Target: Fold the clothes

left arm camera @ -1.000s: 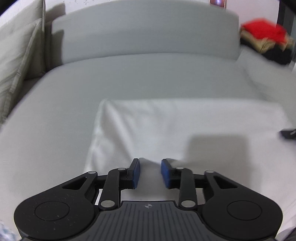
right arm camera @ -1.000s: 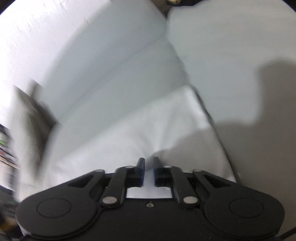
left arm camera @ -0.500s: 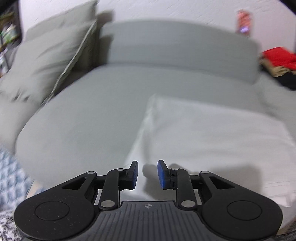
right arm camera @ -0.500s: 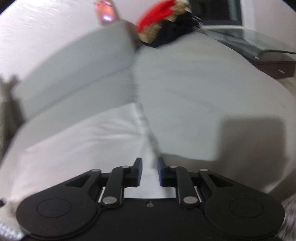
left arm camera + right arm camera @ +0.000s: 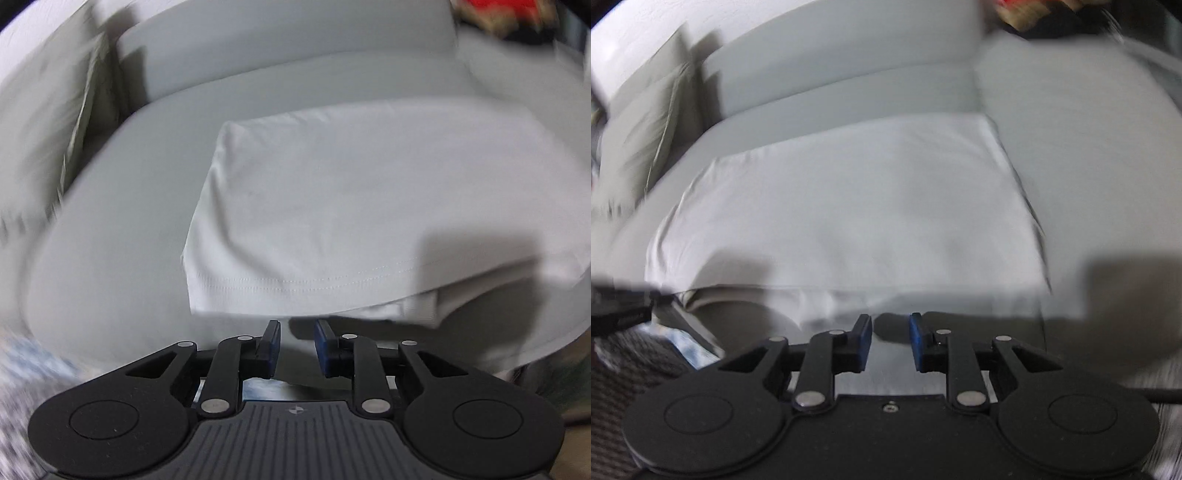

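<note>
A white garment (image 5: 351, 206) lies folded into a flat rectangle on the grey sofa seat (image 5: 122, 236); its stitched hem faces me. It also shows in the right wrist view (image 5: 849, 206). My left gripper (image 5: 295, 343) is open and empty, just in front of the hem's left part, apart from the cloth. My right gripper (image 5: 890, 338) is open and empty, just in front of the garment's near edge. The left gripper's body shows blurred at the left edge of the right wrist view (image 5: 617, 310).
A grey backrest (image 5: 295, 48) runs behind the seat. A beige cushion (image 5: 44, 129) stands at the left. A pile of red, tan and black clothes (image 5: 506, 18) lies at the back right. A patterned rug (image 5: 635, 362) lies below the sofa's front edge.
Both grippers have let go of the garment and drawn back off its near edge to the sofa's front. The right jaws have opened wider. The garment lies flat.
</note>
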Demonstrator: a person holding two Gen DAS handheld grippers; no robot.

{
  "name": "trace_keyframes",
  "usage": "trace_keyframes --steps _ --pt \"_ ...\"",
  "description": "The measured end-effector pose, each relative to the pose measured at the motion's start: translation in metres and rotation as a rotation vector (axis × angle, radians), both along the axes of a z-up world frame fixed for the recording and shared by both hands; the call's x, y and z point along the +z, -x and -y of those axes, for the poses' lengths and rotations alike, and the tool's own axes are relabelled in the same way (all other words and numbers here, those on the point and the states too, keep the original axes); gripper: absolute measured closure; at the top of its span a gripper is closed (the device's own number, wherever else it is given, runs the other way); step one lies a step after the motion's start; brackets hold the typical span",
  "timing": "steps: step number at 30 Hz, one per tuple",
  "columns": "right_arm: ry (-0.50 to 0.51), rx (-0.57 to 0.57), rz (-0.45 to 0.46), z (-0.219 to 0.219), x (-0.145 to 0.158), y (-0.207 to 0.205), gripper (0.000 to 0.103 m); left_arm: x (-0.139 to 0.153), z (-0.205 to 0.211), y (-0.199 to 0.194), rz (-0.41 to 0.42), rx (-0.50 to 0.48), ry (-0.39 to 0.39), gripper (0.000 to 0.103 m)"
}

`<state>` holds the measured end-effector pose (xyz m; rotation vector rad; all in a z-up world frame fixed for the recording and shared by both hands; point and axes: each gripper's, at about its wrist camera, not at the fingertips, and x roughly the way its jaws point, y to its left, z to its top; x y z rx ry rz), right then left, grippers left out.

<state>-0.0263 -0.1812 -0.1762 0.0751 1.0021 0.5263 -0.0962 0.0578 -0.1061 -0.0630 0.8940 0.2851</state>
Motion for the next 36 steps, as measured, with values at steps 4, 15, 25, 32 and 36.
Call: trace_keyframes --steps 4,15,25,32,36 --pt "-0.19 -0.036 0.099 0.019 0.014 0.0 0.081 0.025 0.004 0.008 0.228 -0.002 -0.014 0.075" --pt "-0.253 -0.066 -0.146 0.011 -0.013 -0.015 0.097 -0.009 0.05 -0.041 -0.038 -0.172 0.003 0.074" --pt "-0.694 -0.369 -0.365 0.106 -0.04 -0.005 0.056 0.012 0.029 -0.021 0.179 -0.067 0.085 0.068" --pt "-0.718 -0.454 -0.447 0.082 -0.069 -0.022 0.066 0.013 0.042 -0.026 0.178 -0.086 0.084 0.067" --pt "-0.784 -0.523 -0.438 0.081 -0.087 -0.024 0.073 0.01 0.04 -0.027 0.179 -0.083 0.086 0.066"
